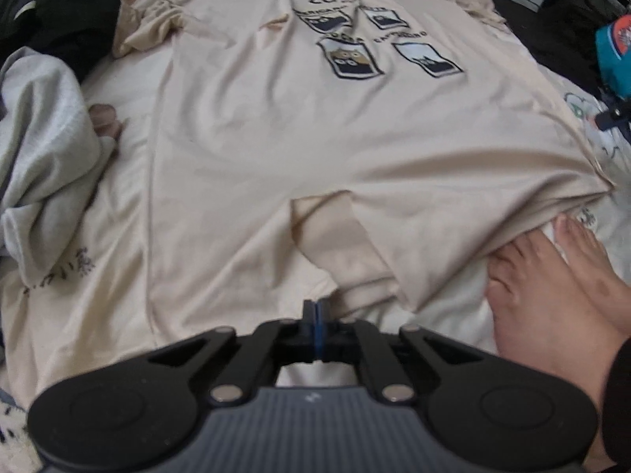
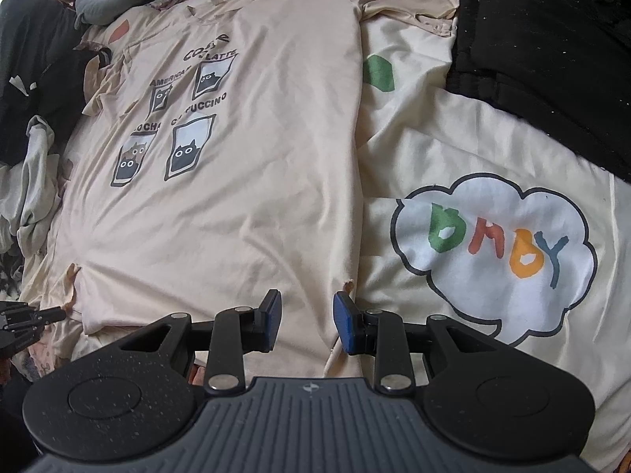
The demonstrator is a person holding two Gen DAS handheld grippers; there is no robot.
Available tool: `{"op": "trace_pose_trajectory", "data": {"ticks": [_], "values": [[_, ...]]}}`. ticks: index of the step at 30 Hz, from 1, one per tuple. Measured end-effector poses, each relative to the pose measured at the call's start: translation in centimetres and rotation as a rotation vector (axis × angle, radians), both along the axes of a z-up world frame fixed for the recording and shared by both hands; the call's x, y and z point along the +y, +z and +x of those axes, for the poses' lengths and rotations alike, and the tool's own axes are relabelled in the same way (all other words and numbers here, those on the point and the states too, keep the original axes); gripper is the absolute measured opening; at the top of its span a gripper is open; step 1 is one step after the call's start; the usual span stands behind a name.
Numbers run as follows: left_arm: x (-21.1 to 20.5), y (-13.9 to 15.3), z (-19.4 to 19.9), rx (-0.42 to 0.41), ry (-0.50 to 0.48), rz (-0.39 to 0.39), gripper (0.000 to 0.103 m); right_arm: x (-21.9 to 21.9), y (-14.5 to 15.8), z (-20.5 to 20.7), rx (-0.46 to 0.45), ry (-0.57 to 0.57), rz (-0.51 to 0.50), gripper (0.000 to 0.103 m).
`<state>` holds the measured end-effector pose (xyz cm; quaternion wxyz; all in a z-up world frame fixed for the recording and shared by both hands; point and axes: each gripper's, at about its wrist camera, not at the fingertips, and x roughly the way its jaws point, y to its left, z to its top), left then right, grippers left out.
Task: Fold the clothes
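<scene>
A beige T-shirt (image 1: 252,126) with a cat-and-coffee print lies spread flat on the bed; the right wrist view shows it too (image 2: 252,181). My left gripper (image 1: 317,309) is shut at the near hem, where the cloth bunches into a raised fold (image 1: 339,244). The right wrist view shows that left gripper (image 2: 59,312) at the far left, by the shirt's crumpled corner. My right gripper (image 2: 309,321) is open over the shirt's near right corner. Cloth lies between its blue pads (image 2: 347,323), which do not press on it.
A person's bare feet (image 1: 544,276) rest on the cream duvet (image 2: 493,149) beside the shirt. A grey garment (image 1: 47,138) and black clothes (image 1: 75,27) lie to the left. More black clothes (image 2: 552,59) are piled at the right. A teal and black device (image 1: 615,59) shows at the right edge.
</scene>
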<state>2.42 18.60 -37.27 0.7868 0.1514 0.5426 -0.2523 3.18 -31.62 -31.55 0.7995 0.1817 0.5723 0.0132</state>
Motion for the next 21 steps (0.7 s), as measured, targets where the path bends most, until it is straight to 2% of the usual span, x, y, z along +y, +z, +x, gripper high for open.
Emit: {"op": "trace_pose_trajectory", "data": {"ticks": [13,15,19,21], "values": [[-0.2,-0.6,-1.4,0.091,-0.1,0.016,0.001,0.0,-0.7,-0.3,0.021,-0.003,0.002,0.036],[0.1,-0.1,-1.3,0.091,-0.054,-0.03,0.003,0.1,-0.7,-0.3,0.024,-0.001,0.003,0.036],[0.2,0.9,-0.5,0.07,0.063,-0.143,0.016,0.2,-1.1,-0.4,0.033,0.002,-0.002,0.036],[-0.2,0.7,0.0,0.07,0.11,-0.189,0.018,0.1,-1.2,-0.3,0.039,0.001,-0.005,0.036]]}}
